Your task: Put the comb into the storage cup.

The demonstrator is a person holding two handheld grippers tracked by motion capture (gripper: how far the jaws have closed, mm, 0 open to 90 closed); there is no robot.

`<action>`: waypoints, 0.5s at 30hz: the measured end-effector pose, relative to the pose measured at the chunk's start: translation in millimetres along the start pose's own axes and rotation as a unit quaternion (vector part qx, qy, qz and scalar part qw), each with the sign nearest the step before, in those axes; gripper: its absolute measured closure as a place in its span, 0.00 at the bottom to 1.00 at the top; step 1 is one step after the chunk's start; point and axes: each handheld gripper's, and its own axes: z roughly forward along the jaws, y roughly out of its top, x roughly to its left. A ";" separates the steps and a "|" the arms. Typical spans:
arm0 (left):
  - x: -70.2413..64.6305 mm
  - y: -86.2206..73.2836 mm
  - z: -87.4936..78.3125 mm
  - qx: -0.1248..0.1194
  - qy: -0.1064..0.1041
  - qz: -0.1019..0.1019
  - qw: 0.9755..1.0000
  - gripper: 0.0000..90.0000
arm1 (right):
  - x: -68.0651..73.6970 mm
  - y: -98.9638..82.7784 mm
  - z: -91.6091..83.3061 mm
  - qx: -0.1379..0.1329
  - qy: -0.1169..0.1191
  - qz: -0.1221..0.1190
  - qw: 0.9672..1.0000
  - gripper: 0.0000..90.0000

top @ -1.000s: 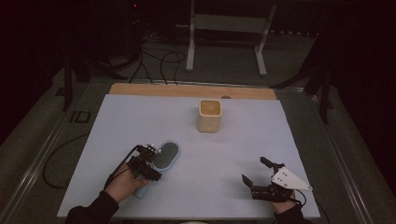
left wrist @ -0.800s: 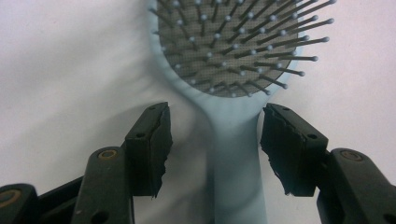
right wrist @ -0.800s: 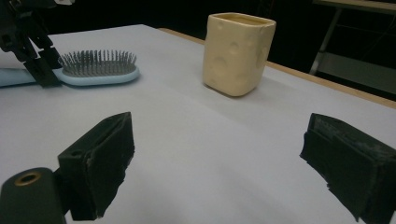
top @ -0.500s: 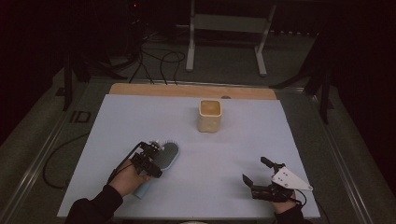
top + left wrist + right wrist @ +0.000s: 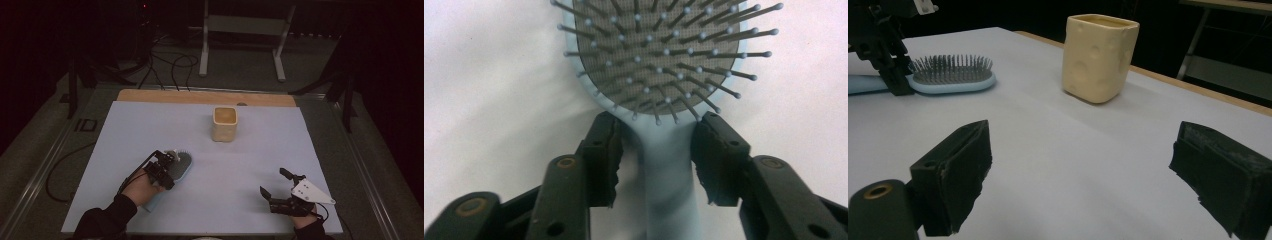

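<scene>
Your left gripper had just been closing its fingers around the hairbrush neck, not yet clamped; brush lay unlifted on the tabletop. Right gripper waited, fingers apart.

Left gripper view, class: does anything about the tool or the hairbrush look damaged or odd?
Yes. The black pads of the left tool, straddling the hairbrush handle, have ragged, torn-looking lower edges. The brush itself looks intact.

My left claw at the hairbrush

My left gripper, jaws just closing, straddles the pale blue hairbrush; my right gripper hangs open, well apart, near the yellow cup
</scene>
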 end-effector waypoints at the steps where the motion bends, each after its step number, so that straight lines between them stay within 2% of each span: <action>1: 0.9 0.2 -0.1 0.002 -0.001 -0.004 1.000 0.70 | 0.2 0.1 0.1 -0.001 0.000 -0.001 1.000 0.10; 6: 4.6 -0.6 0.3 0.000 -0.006 -0.008 1.000 0.76 | 0.1 0.1 0.1 0.000 0.000 0.000 1.000 0.10; 12: 5.0 -1.9 -0.2 -0.004 -0.007 0.002 1.000 0.78 | 0.5 0.0 0.6 0.001 0.001 -0.001 1.000 0.10; 15: 3.5 -4.3 -0.9 -0.015 -0.003 0.010 1.000 0.78 | 0.1 -0.1 0.1 0.002 0.001 0.001 1.000 0.10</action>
